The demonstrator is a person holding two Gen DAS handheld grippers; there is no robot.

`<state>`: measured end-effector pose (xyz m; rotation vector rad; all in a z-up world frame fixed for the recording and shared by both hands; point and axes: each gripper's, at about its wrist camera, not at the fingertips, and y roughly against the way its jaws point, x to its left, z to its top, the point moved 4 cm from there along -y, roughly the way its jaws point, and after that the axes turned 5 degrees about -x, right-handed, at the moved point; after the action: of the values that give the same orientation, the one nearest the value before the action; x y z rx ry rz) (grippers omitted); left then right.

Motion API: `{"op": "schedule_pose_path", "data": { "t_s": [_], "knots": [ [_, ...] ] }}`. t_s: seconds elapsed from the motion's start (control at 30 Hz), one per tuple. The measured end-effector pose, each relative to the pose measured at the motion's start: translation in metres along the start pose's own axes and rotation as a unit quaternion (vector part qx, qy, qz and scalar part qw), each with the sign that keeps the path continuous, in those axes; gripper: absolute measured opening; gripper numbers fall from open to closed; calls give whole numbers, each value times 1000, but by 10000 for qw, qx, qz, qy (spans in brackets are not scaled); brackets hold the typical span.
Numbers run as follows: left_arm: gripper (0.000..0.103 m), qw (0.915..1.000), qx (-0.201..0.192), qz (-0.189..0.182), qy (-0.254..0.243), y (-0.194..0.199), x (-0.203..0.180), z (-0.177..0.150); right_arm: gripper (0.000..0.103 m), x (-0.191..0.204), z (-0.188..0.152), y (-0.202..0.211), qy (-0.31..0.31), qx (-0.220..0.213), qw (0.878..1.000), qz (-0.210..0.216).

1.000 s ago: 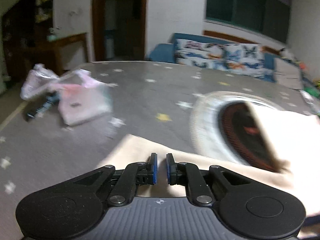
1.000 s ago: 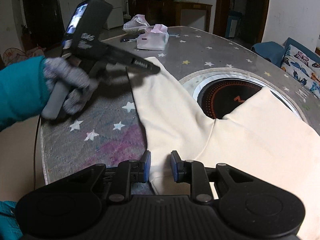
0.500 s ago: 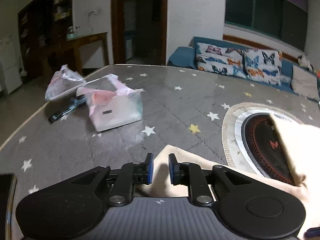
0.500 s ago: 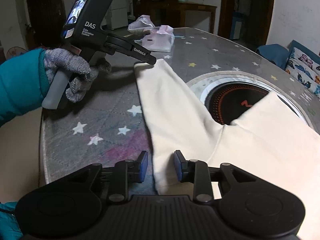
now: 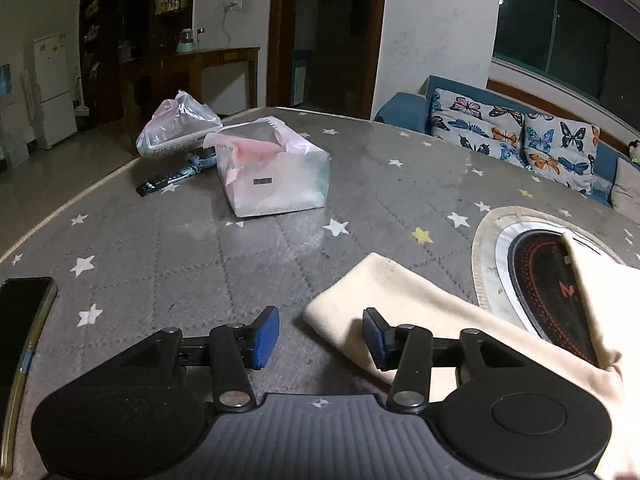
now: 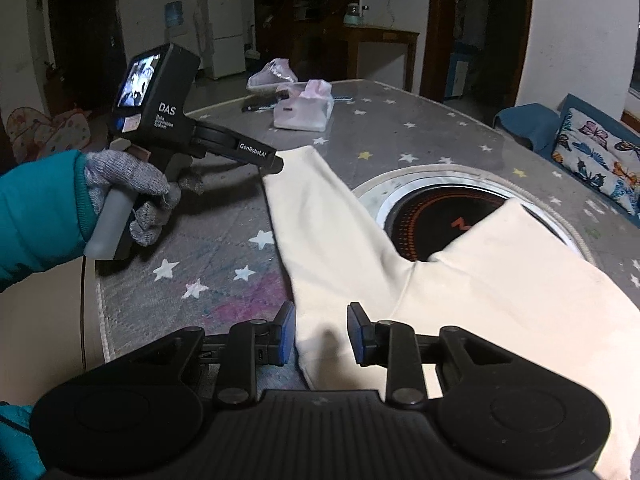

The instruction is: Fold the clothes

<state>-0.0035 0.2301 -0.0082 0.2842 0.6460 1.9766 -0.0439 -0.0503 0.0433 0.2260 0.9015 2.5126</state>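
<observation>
A cream pair of trousers [image 6: 460, 280] lies flat on the grey star-patterned table cover [image 6: 224, 256], its two legs spread in a V over a round cooktop [image 6: 444, 216]. My left gripper [image 5: 319, 338] is open, its jaws wide apart at the end of one leg [image 5: 384, 296], which rests on the table. The left gripper also shows in the right wrist view [image 6: 276, 166], touching that leg's end. My right gripper [image 6: 321, 336] is open, its jaws either side of the waist edge, holding nothing.
A pink tissue pack [image 5: 276, 178], a plastic bag [image 5: 176, 128] and a dark remote [image 5: 160, 184] lie at the far side of the table. A phone [image 5: 20, 312] lies at the near left edge. A sofa with butterfly cushions [image 5: 516, 136] stands behind.
Both grippers have opened and let go of the trousers. The left gripper drew back from the leg end, which now lies flat on the table.
</observation>
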Motion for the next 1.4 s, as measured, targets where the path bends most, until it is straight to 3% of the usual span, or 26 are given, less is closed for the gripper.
{"op": "schedule_pose_path", "data": {
  "t_s": [0.03,0.1,0.3,0.4,0.5,0.63,0.8,1.03,1.1,1.2,1.23,1.4],
  "knots": [
    [20,10000,-8,-42,14,-1,0,0,28,-1,0,3,-20,-21,10000,-29],
    [9,9997,5,-154,204,-1,2,2,28,-4,-1,8,-69,-64,9999,-82],
    [6,9954,-354,-783,426,31,-21,23,28,-20,-5,31,-342,-274,9984,-370],
    [6,9882,-573,-1367,375,58,-52,39,28,-33,-9,45,-541,-382,9961,-581],
    [6,9768,-761,-1986,245,88,-91,50,28,-48,-16,61,-772,-478,9926,-810],
    [6,9543,-863,-2862,51,124,-144,55,28,-71,-31,84,-1160,-598,9851,-1117],
    [6,9278,-749,-3647,-244,146,-207,39,28,-97,-56,109,-1662,-690,9734,-1416],
    [9,9027,164,-4267,-526,135,-278,-21,28,-121,-93,129,-2151,-605,9577,-1814],
    [11,9004,351,-4283,-680,132,-284,-36,28,-125,-100,134,-2256,-600,9537,-1898],
    [26,9007,533,-4215,-903,128,-283,-52,28,-131,-108,141,-2405,-615,9484,-1971],
    [32,9031,505,-4160,-933,126,-277,-53,28,-133,-109,142,-2447,-622,9473,-1971],
    [41,9194,285,-3762,-1107,122,-233,-54,28,-135,-109,132,-2548,-605,9475,-1836]
  ]
}}
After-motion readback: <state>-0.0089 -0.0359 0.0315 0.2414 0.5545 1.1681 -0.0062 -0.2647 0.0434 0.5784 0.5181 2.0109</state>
